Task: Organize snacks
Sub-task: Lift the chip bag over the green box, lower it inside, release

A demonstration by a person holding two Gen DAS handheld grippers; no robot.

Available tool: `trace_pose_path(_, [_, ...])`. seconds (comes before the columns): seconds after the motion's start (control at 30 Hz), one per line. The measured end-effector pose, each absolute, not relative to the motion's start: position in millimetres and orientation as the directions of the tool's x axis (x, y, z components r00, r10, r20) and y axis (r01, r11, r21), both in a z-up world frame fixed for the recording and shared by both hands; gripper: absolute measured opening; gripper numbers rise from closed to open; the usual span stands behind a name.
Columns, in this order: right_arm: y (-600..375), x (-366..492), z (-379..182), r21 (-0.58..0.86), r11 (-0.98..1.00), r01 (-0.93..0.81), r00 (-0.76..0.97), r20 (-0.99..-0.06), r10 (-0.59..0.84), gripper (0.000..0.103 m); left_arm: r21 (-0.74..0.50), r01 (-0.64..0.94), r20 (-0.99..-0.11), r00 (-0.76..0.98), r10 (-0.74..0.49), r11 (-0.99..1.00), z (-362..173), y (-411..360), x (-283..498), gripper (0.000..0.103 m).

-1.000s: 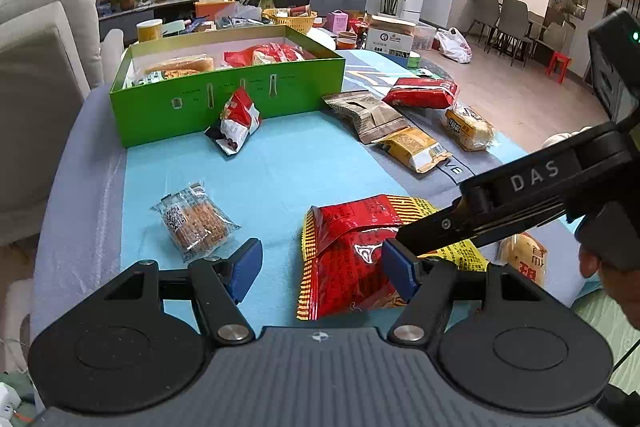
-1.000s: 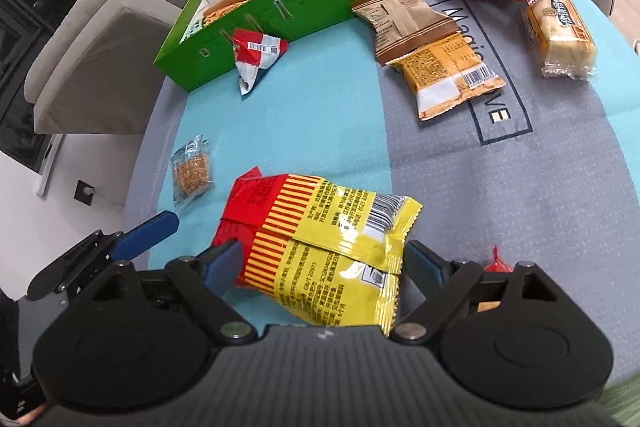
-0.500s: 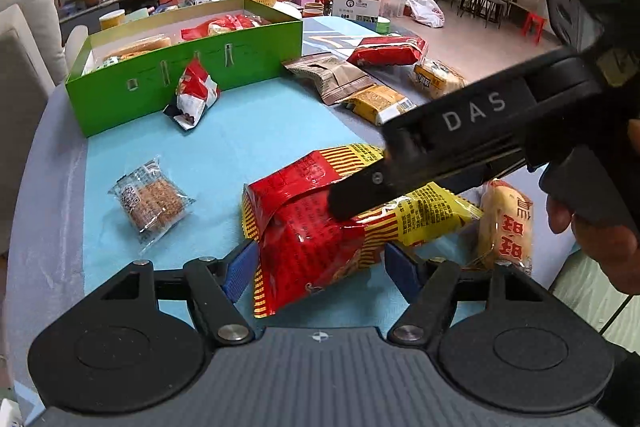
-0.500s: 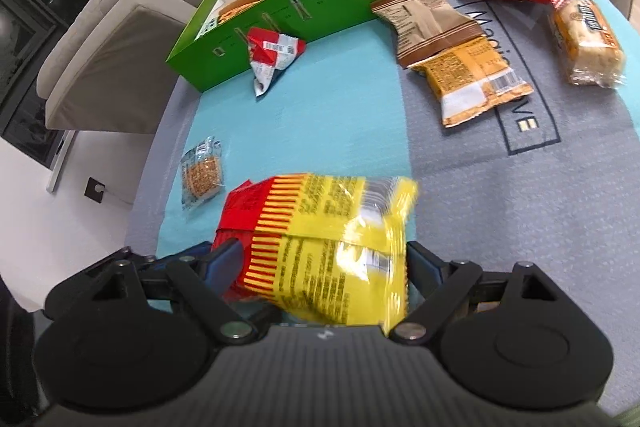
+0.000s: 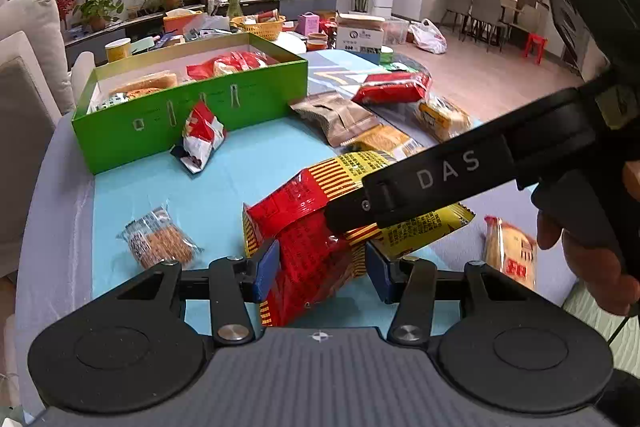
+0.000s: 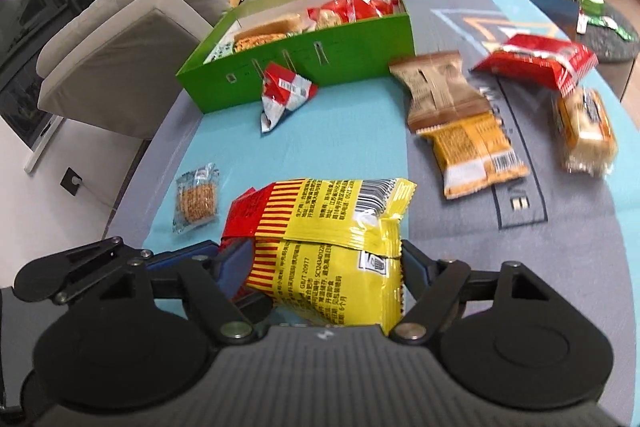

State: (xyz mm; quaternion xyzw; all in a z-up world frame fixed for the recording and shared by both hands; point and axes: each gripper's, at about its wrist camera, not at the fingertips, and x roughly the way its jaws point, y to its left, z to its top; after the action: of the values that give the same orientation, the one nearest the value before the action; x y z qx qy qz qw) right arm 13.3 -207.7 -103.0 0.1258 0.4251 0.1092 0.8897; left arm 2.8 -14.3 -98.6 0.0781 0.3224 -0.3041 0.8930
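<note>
Behind the desk (image 5: pixel 60 247) we see a living room with potted plants and a dark screen at the upper left of the left wrist view. At upper left sits the green box (image 5: pixel 192 115), already holding a few snacks: a bread pack and red packets. So we judge the sorting begun but far from finished.

At bottom centre, both of our tools meet on the red and yellow bag (image 5: pixel 312 251). The left gripper (image 5: pixel 320 269) has just been closing, and its jaws clench the red end. The right gripper (image 6: pixel 326 267) has also just been closing, with jaws pinching the yellow end.

Left on the desk: the cracker pack (image 5: pixel 160 245), the small red and white packet (image 5: pixel 200 135) leaning by the box, the brown pouch (image 6: pixel 438 89), the orange packet (image 6: pixel 478 151), the red packet (image 6: pixel 536 61) and two bread packs at right.
</note>
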Motion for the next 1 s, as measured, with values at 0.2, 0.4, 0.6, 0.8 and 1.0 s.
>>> trace_pose_path(0.2, [-213, 23, -99, 0.383, 0.918, -0.099, 0.605, -0.709, 0.361, 0.044, -0.078, 0.614, -0.557, 0.626, -0.545, 0.785, -84, -15, 4, 0.042])
trace_pose_path(0.4, [-217, 32, -101, 0.350, 0.933, -0.082, 0.575, -0.748, 0.331, 0.052, -0.025, 0.575, -0.620, 0.633, -0.464, 0.818, -89, -20, 12, 0.053])
trace_pose_path(0.6, [-227, 39, -106, 0.355, 0.933, -0.060, 0.541, -0.774, 0.329, 0.064, -0.038, 0.548, -0.681, 0.598, -0.423, 0.836, -108, -12, 19, 0.062])
trace_pose_path(0.8, [-222, 48, -113, 0.403, 0.912, -0.078, 0.532, -0.757, 0.380, 0.064, -0.048, 0.550, -0.674, 0.598, -0.434, 0.834, -116, -17, 27, 0.059])
trace_pose_path(1.0, [-216, 48, -100, 0.333, 0.934, -0.125, 0.584, -0.737, 0.341, 0.051, -0.058, 0.557, -0.638, 0.618, -0.460, 0.829, -104, -18, 32, 0.051])
